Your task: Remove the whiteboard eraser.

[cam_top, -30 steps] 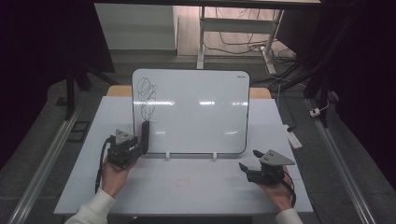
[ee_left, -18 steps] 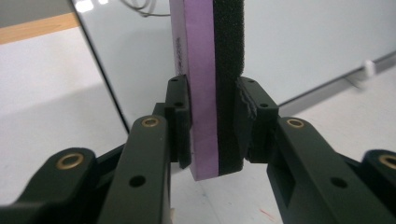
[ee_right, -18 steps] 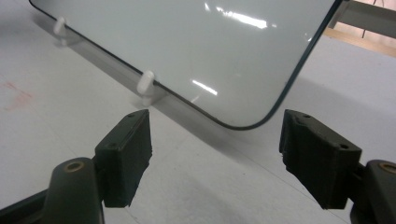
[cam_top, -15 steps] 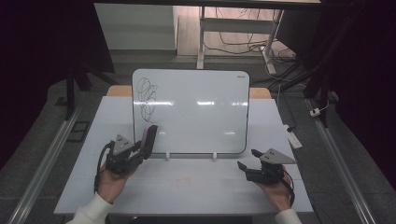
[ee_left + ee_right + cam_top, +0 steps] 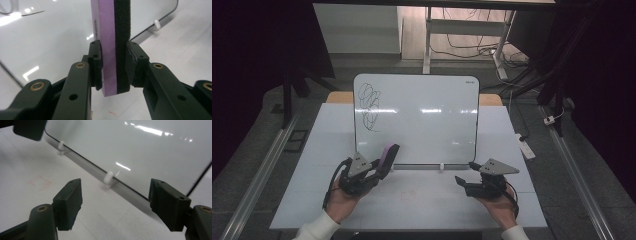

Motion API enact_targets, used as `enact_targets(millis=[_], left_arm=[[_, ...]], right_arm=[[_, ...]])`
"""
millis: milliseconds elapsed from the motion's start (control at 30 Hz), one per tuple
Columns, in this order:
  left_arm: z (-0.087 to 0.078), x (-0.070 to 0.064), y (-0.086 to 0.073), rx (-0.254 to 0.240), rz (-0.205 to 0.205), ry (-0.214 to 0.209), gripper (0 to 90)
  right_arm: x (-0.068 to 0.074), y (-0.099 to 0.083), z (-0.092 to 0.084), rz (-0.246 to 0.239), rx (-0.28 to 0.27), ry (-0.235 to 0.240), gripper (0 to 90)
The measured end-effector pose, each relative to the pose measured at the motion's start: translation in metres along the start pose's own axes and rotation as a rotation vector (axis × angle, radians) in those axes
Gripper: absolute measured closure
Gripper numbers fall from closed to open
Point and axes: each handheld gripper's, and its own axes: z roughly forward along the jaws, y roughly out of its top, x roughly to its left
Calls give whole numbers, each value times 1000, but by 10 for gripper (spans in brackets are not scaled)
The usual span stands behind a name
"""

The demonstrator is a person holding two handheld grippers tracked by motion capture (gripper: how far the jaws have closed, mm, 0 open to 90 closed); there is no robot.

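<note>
Dark room, floor with loose cables behind; white table [image 5: 312, 165] in front of the person, a whiteboard [image 5: 427, 120] propped upright on it, leaning back on small white pegs [image 5: 108, 177] along its bottom edge. Black scribbles [image 5: 369, 105] sit in the board's upper left corner, rest of the board blank with light glare.

Left gripper [image 5: 377, 167] sits at the near left of the table, just in front of the board's lower left corner, held in the person's left hand [image 5: 341, 200], white sleeve showing. Its jaws are clamped on a whiteboard eraser [image 5: 111, 47]: purple body on one side, black felt on the other, both pads pressing its flat faces. In the high view the eraser [image 5: 388, 152] sticks up and tilts toward the board, its tip near the bottom edge; contact with the board cannot be told.

Right gripper [image 5: 466, 177] is at the near right, well apart from the left, low over the table, held in the right hand [image 5: 499, 207]. Jaws wide apart with nothing between them, and they have just been closing a little. Its own view looks at the board's bottom edge and a peg
</note>
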Motion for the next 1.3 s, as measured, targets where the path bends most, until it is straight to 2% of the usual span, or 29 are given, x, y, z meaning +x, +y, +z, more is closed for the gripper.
enact_targets(millis=[300, 400, 633, 900, 1033, 1133, 1300], left_arm=[[17, -28, 4, 24, 109, -16, 677], [23, -40, 6, 30, 144, -36, 677], [32, -54, 8, 38, 180, -66, 677], [41, -69, 10, 45, 210, -100, 677], [44, -74, 10, 46, 224, -109, 677], [46, -77, 10, 44, 233, -109, 677], [47, -80, 10, 36, 237, -111, 676]], right_arm=[[14, 13, 7, 14, 3, 54, 273], [17, 16, 12, 15, 7, 74, 272], [22, 31, 23, 43, 29, 135, 273], [32, 46, 32, 37, 53, 175, 274], [34, 52, 40, 49, 74, 223, 272], [37, 55, 43, 42, 83, 232, 273], [38, 59, 50, 72, 114, 241, 302]])
